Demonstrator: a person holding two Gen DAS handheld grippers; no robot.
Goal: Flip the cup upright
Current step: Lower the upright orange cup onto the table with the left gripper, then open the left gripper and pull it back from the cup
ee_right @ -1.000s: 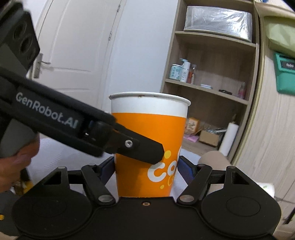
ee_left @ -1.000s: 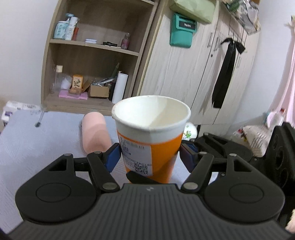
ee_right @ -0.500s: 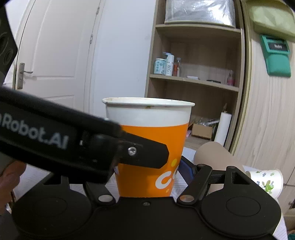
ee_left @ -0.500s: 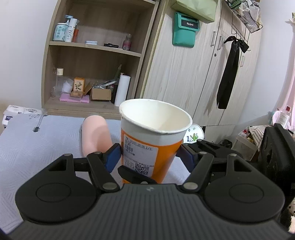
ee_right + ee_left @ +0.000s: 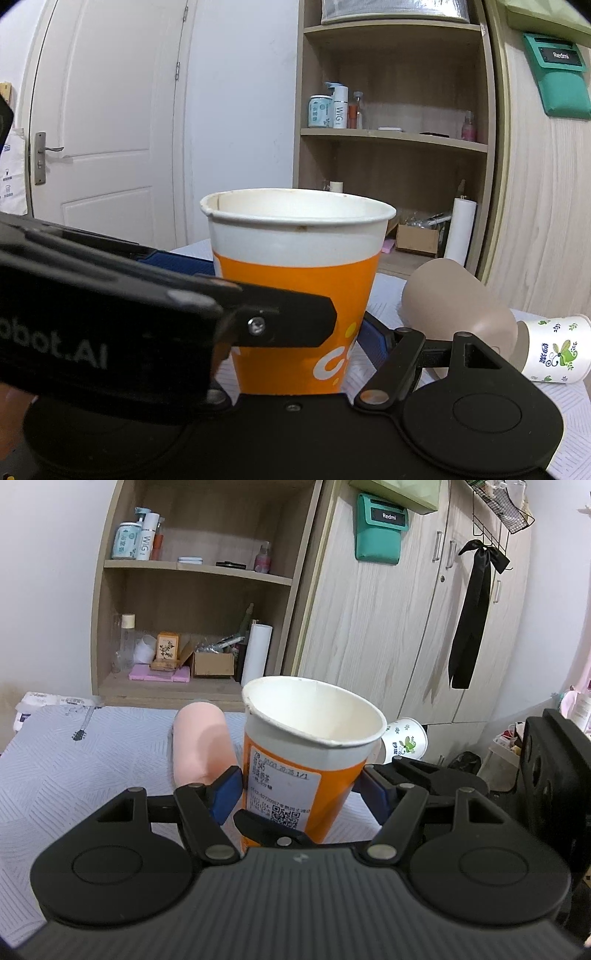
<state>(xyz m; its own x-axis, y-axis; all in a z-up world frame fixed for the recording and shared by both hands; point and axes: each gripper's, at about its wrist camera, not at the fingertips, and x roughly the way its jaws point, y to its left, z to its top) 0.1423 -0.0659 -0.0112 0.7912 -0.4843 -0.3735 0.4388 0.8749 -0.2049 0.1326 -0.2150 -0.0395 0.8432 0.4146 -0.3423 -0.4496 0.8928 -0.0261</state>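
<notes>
An orange and white paper cup [image 5: 306,760] stands mouth-up, tilted a little, between the blue pads of my left gripper [image 5: 301,792]. The pads sit close to its sides with small gaps, so the left gripper looks open. In the right wrist view the same cup [image 5: 299,291] fills the middle, and my right gripper [image 5: 295,332] has it between its fingers; the left gripper's black arm crosses in front and hides the right gripper's left finger. One fingertip of the other gripper lies against the cup's lower front in the left view.
A pink cup [image 5: 201,742] lies on its side on the grey quilted cloth [image 5: 74,775], behind the orange cup. A white floral cup [image 5: 554,349] lies on its side to the right. A wooden shelf [image 5: 199,590] and wardrobe stand behind.
The cup has come down a little in the left view and tilted slightly. Both views have swung so the floral cup and more of the wardrobe show.
</notes>
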